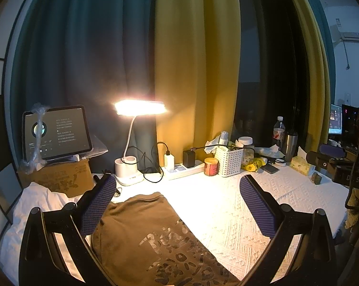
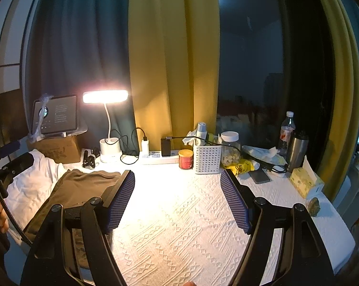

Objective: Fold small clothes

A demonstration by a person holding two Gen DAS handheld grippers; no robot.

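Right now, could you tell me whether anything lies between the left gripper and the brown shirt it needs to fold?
Nothing visible does. The left gripper is open right above the brown shirt, which lies flat on the white textured cloth. The desk lamp, power strip and white basket stand farther back, by the curtain.

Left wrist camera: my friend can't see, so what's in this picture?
A brown shirt with a faded print lies on a white tablecloth, framed by the open left tongs, which hold nothing. Behind it a glowing desk lamp, a tablet on a cardboard box, and a white basket stand before the curtains.
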